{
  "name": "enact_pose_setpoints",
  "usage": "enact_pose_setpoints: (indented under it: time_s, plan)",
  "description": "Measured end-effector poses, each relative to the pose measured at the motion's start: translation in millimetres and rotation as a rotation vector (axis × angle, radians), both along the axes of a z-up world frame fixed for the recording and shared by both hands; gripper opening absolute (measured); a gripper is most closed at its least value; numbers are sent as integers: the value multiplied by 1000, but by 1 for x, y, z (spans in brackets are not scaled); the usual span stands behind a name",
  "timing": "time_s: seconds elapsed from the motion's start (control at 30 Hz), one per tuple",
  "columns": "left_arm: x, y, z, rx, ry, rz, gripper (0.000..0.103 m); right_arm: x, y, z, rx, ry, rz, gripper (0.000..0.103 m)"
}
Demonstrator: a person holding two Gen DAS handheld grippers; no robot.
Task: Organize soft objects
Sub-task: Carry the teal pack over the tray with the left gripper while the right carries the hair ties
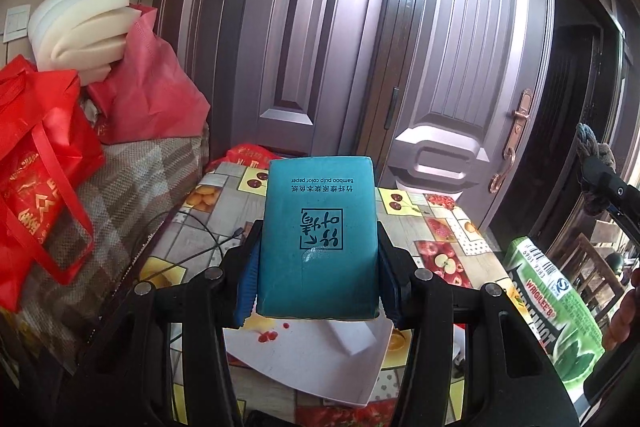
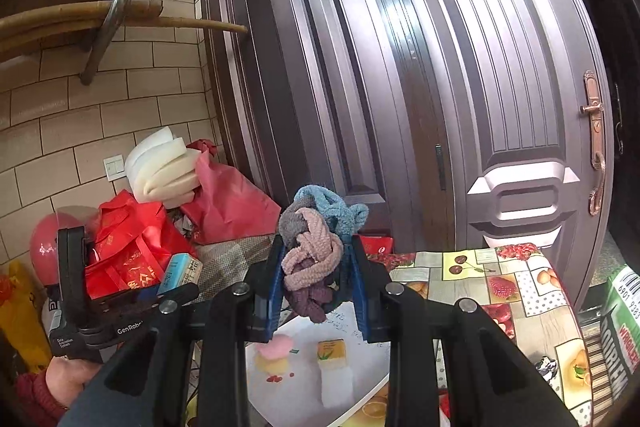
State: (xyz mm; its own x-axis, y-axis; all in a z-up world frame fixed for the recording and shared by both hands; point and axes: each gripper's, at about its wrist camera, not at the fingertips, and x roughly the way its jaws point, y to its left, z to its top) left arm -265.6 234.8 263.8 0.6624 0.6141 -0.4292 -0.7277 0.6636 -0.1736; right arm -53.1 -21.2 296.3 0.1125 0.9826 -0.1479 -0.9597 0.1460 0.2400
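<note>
Left wrist view: the left gripper (image 1: 318, 279) has its fingers (image 1: 248, 283) pinching a teal tissue pack (image 1: 318, 235), printed "Bamboo pulp color paper", lifted above the white tray (image 1: 304, 359).
Tray from here: a white block peeks out under the pack, and red specks dot the tray floor.
Tabletop: the fruit-print tabletop (image 1: 440, 251) carries the tray; a green Wrigley's box (image 1: 560, 311) sits at its right edge.
Far right: the other gripper's braided bundle shows at the frame edge, up in the air.

Right wrist view: the right gripper (image 2: 316, 279) has its fingers (image 2: 272, 291) squeezing a braided yarn bundle (image 2: 312, 251) in pink, grey, blue and purple, held above the tray (image 2: 372, 371).
Tray from here: a pink-and-yellow soft piece (image 2: 274, 353) and a yellow-topped sponge (image 2: 334, 367) lie inside, apart from each other.
Left side: the left gripper is in view, tissue pack edge showing, red bags (image 2: 132, 259) behind.

Progress: looks midway. Two soft items are down in the tray, two more are airborne, one per gripper.
Left to do: likely set both down; whether the tray is the target, I can't tell.
</note>
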Motion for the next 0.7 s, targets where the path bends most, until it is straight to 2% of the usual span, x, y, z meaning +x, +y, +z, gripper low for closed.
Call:
enact_pose_setpoints:
  time_s: [0.4, 0.7]
  plan:
    - [11, 25, -27, -65, 26, 2, 50, -7, 43, -21, -106, 6, 57, 29]
    - [31, 52, -69, -158, 82, -1, 50, -3, 85, -51, -213, 27, 93, 29]
